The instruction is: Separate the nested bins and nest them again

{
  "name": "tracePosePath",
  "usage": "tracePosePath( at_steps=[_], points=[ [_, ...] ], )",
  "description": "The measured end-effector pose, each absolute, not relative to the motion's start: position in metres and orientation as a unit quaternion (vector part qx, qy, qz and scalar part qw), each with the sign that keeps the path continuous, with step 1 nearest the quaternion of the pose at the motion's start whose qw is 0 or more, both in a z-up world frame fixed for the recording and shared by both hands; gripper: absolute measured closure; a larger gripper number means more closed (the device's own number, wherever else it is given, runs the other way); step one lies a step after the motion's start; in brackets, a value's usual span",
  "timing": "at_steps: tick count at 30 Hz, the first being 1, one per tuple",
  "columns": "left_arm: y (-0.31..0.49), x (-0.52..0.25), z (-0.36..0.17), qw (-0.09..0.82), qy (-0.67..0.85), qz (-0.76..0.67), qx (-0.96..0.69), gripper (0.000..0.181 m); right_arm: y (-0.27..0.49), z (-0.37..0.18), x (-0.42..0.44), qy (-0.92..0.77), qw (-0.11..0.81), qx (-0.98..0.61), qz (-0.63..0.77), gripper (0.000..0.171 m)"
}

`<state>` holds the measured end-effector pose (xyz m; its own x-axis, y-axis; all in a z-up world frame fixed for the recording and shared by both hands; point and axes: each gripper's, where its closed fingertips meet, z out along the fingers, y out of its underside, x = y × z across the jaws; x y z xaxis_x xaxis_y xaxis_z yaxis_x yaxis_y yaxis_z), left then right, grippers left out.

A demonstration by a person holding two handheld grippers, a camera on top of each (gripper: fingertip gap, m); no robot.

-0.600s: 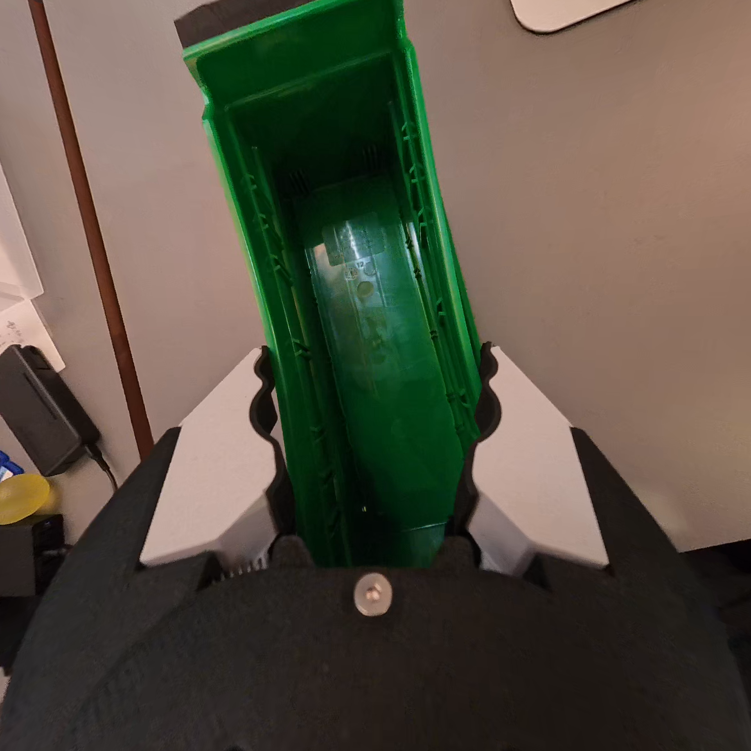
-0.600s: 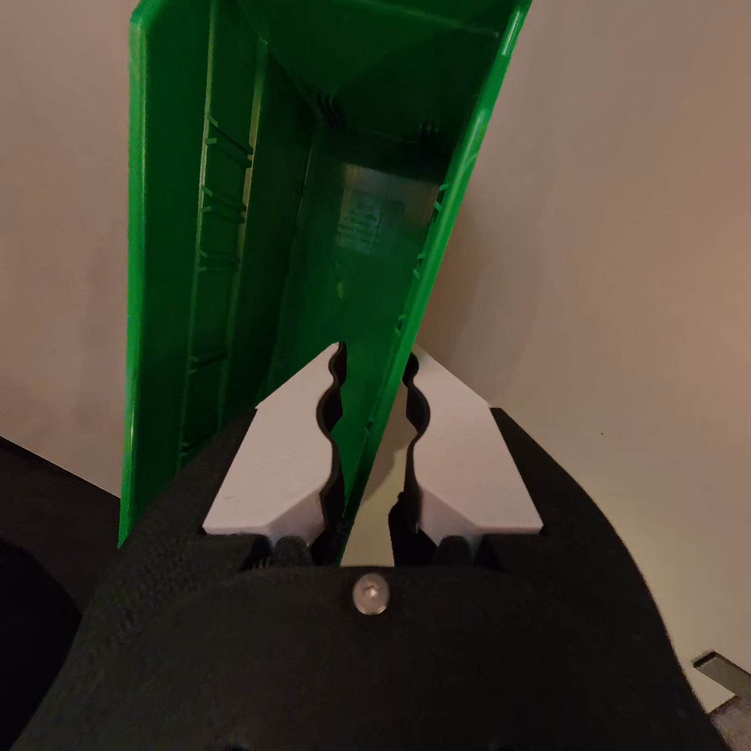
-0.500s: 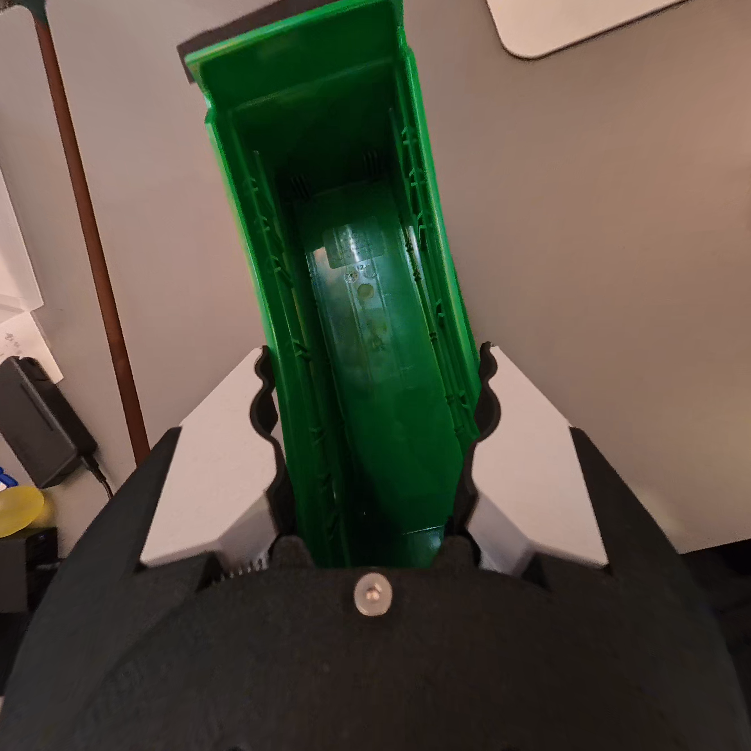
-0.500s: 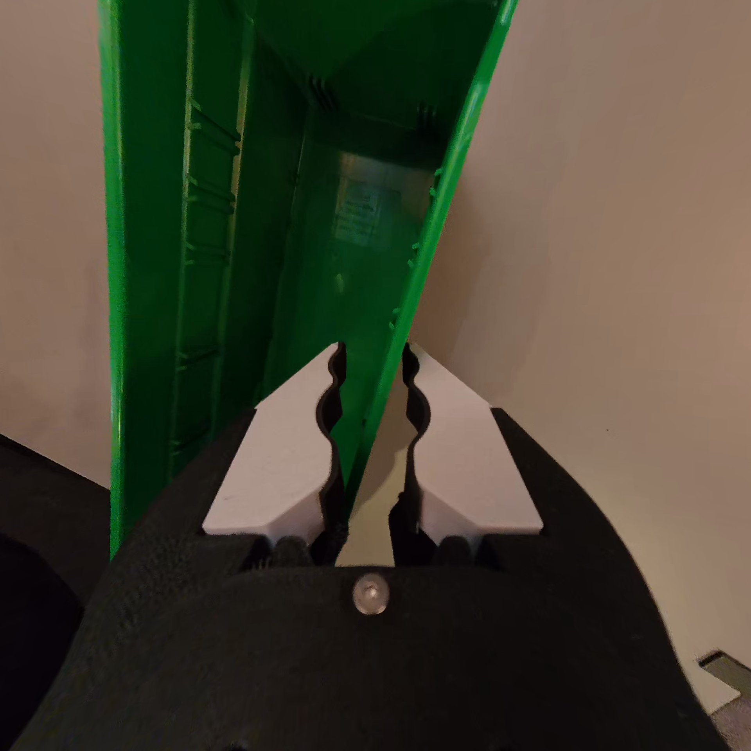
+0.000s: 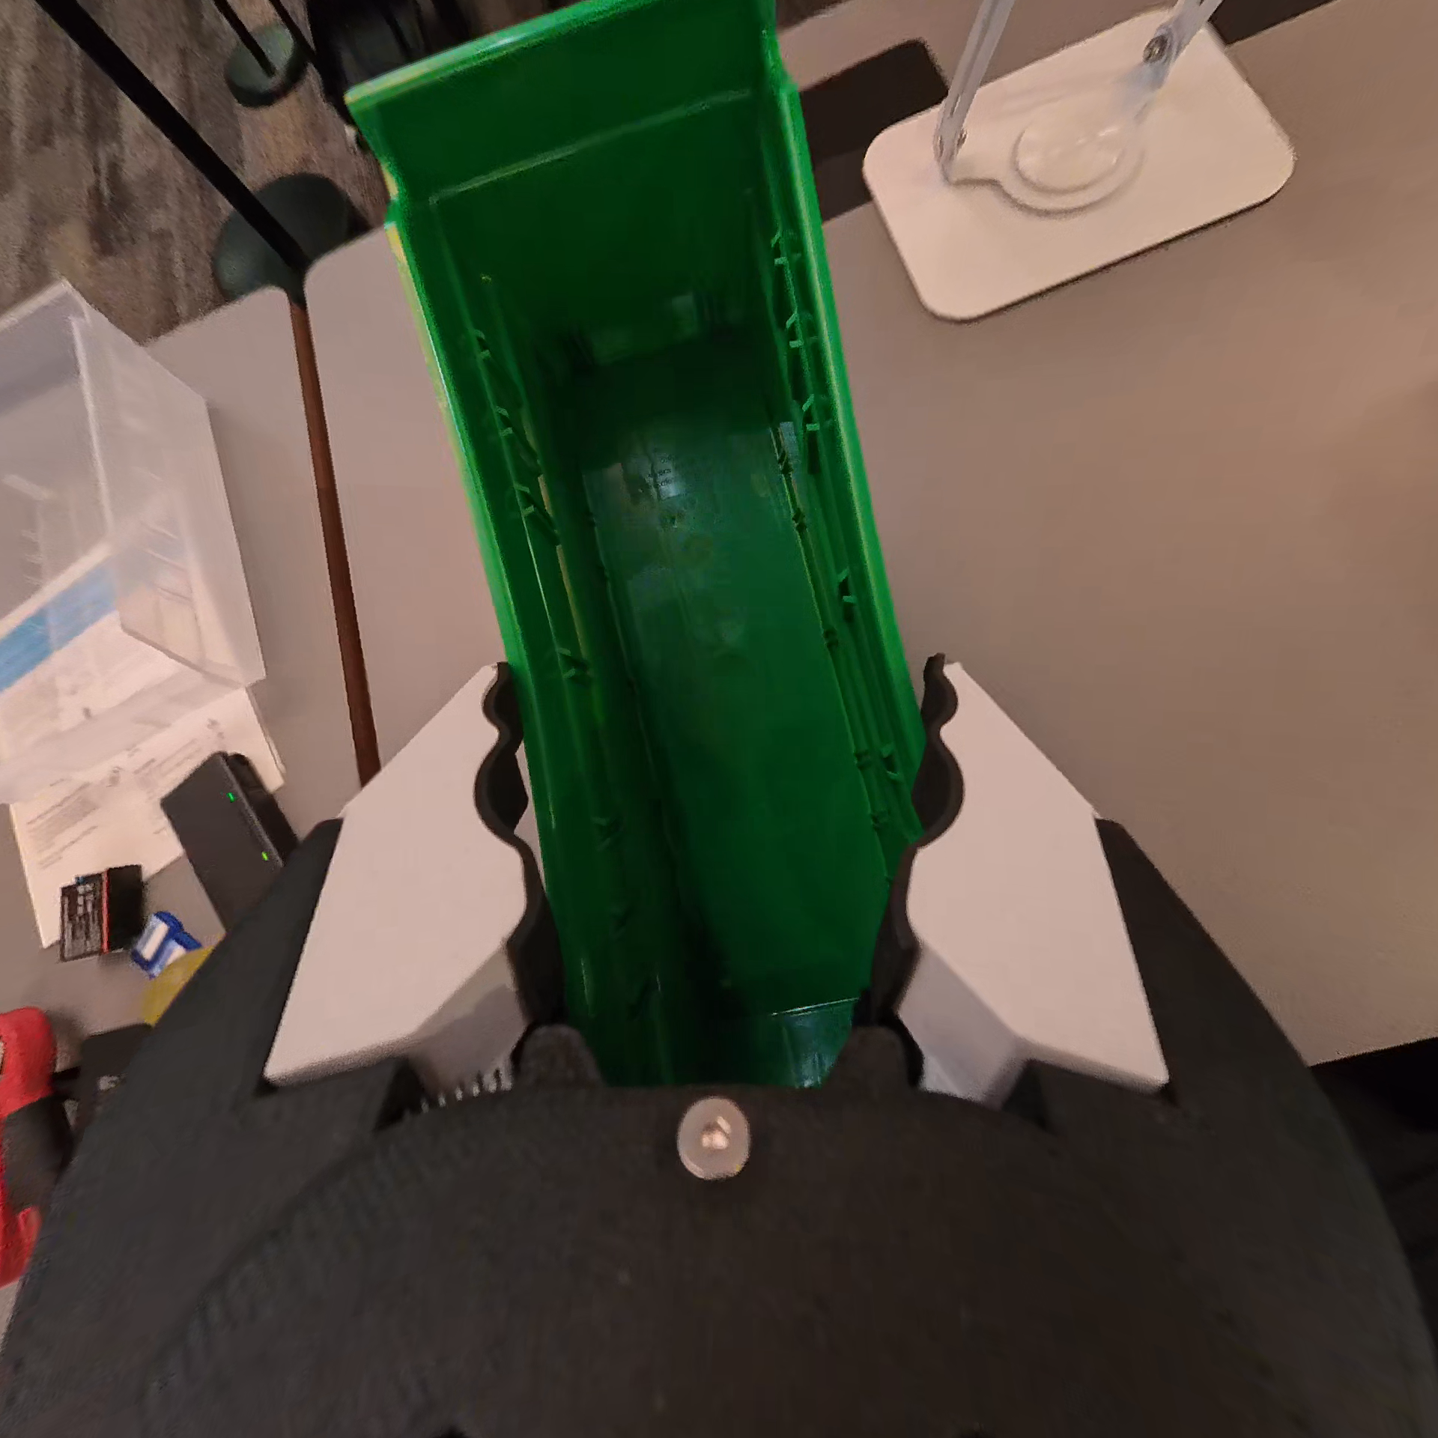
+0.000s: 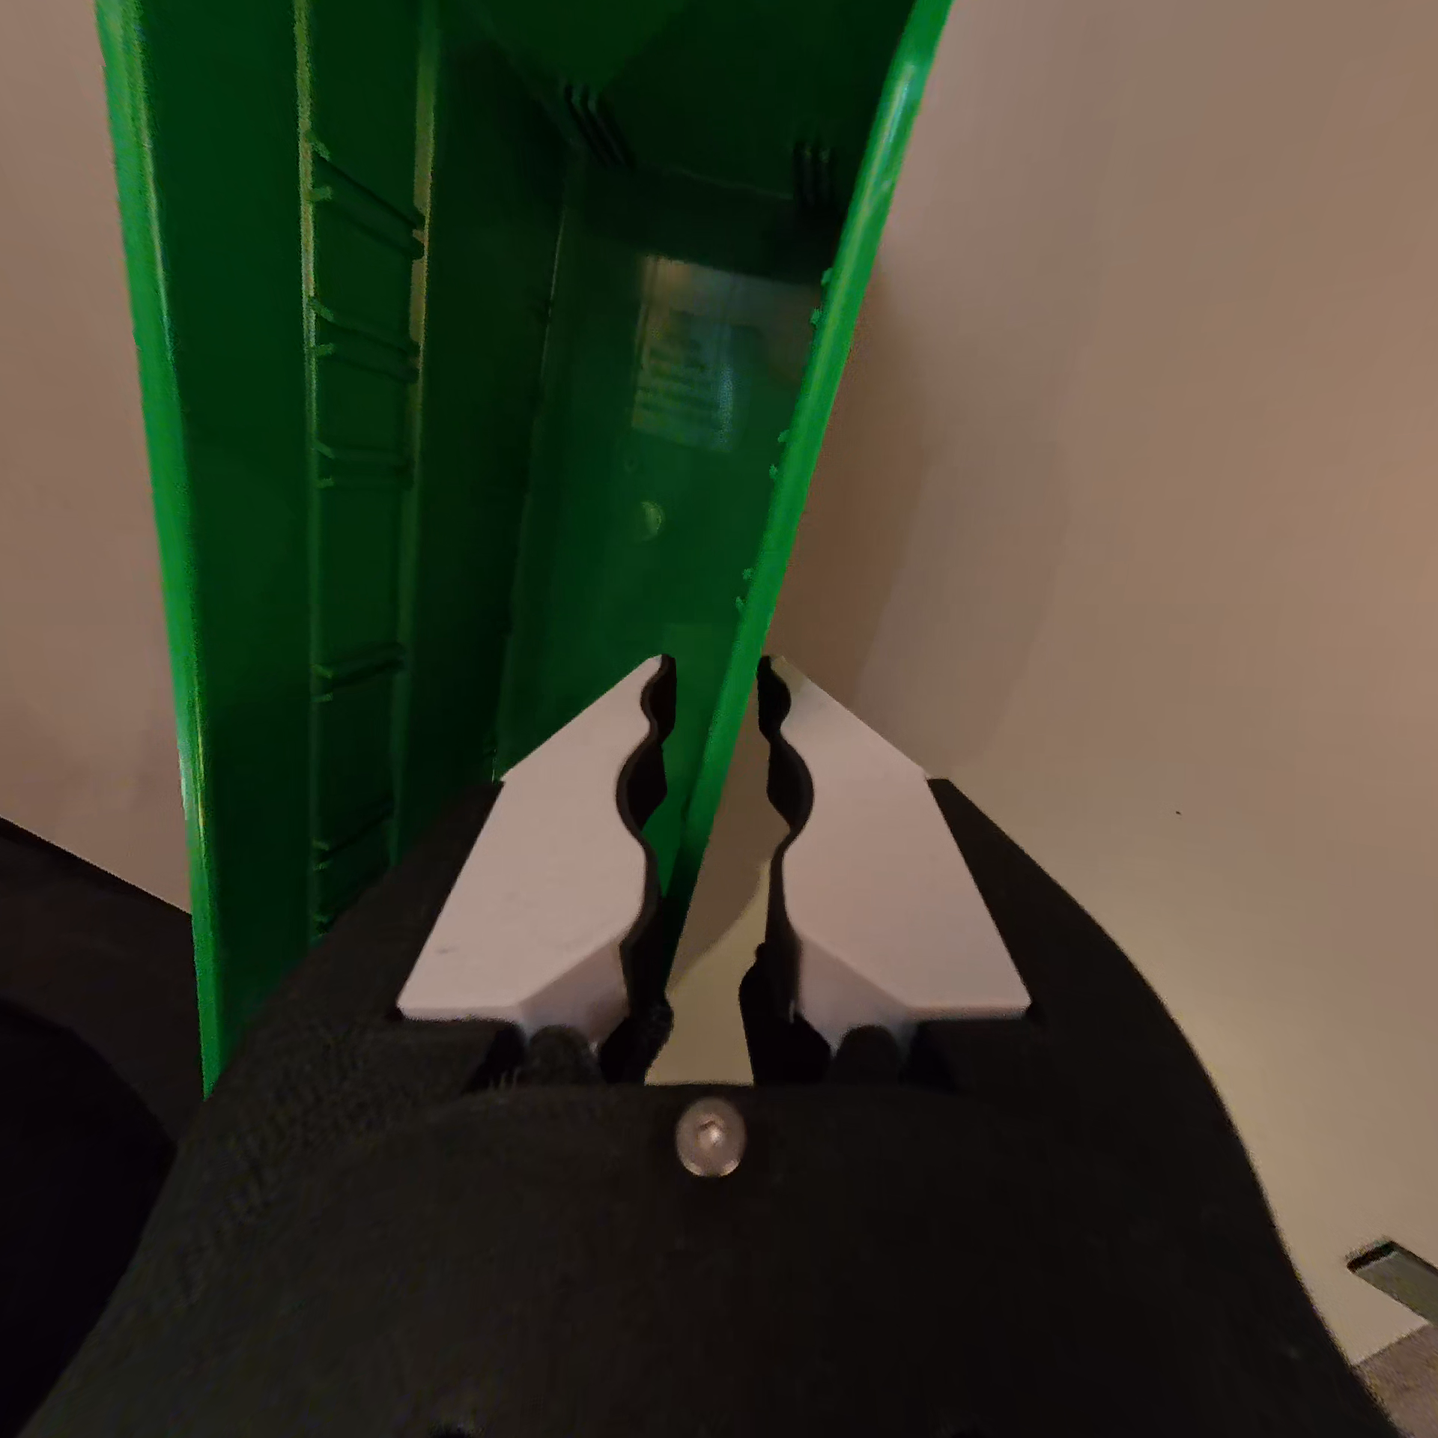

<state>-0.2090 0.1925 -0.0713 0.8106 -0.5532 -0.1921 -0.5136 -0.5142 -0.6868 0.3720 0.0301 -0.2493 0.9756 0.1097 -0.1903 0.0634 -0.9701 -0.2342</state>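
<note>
Left gripper (image 5: 716, 801) jaws spread wide, clamping one green bin (image 5: 661, 545) across its width, right gripper (image 6: 716, 786) jaws nearly closed, straddling another green bin's side wall (image 6: 747, 661), whether gripping unclear

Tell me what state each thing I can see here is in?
Left claw: closed across the width of a green bin, held above the grey table.
Right claw: closed on one side wall of a green bin.
Black charger: green lights on.
Clear plastic box: resting on the table.
</note>
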Motion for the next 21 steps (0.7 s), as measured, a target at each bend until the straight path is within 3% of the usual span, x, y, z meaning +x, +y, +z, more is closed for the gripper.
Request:
tracePosePath(
  at_steps=[6, 10, 19, 21],
  points=[
    [0.173, -0.16, -0.022, 0.435, 0.339, -0.053, -0.833, 0.079, 0.031, -0.251, 0.375, -0.045, 0.114, -0.988, 0.092, 0.165],
    [0.148, -0.095, -0.023, 0.428, 0.392, -0.089, -0.809, 0.079, 0.029, -0.251, 0.38, -0.029, 0.116, -0.988, 0.095, 0.17],
    [0.116, 0.041, -0.13, 0.32, 0.448, -0.208, -0.809, 0.077, 0.021, -0.249, 0.424, 0.067, 0.15, -0.982, 0.089, 0.168],
    [0.108, 0.066, -0.154, 0.298, 0.469, -0.208, -0.805, 0.078, 0.021, -0.245, 0.432, 0.082, 0.164, -0.979, 0.092, 0.154]
  ],
)
